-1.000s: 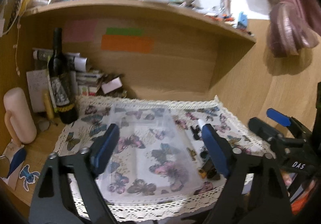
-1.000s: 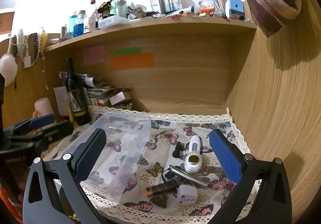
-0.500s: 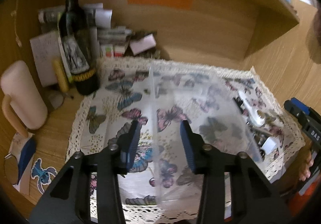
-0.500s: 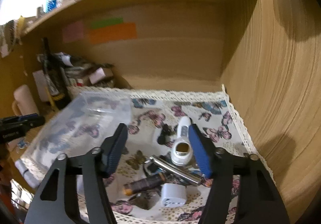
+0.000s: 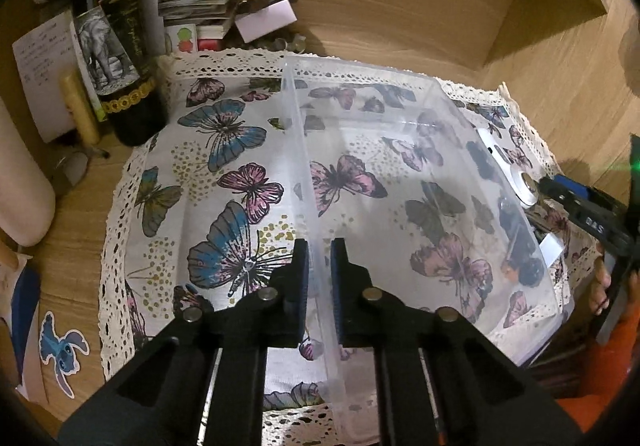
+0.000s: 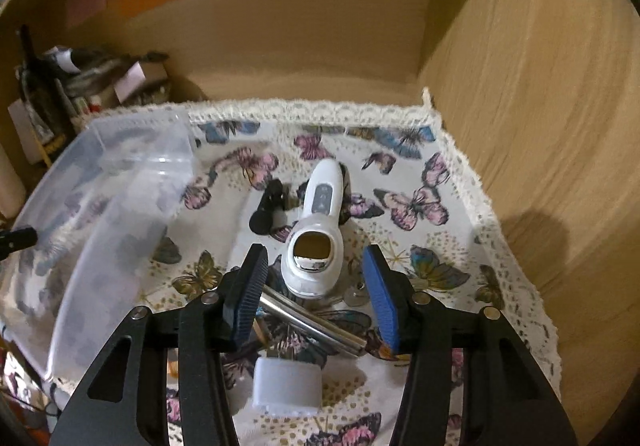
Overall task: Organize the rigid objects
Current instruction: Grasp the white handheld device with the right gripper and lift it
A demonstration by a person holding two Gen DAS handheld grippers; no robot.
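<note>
Dim warm light — fisheye edges, slight blur.

- The clear plastic bin (image 5: 420,182) veils what lies past its far wall in the left wrist view: a white handheld device (image 5: 516,174) and some dark small items show only as smeared shapes.
- The wine bottle (image 5: 116,46) loses its neck at the top edge of that view.
- A pink cylinder (image 5: 20,182) at the table's left edge is cut by the frame.
- In the right wrist view, the metal rod (image 6: 312,326) runs behind the right gripper's (image 6: 316,286) left finger (image 6: 246,294), its end hidden.
- The clutter (image 6: 92,82) at the table's back left corner is blurred and dark, unreadable.
- A white block (image 6: 288,386) near the front edge is out of focus.
</note>
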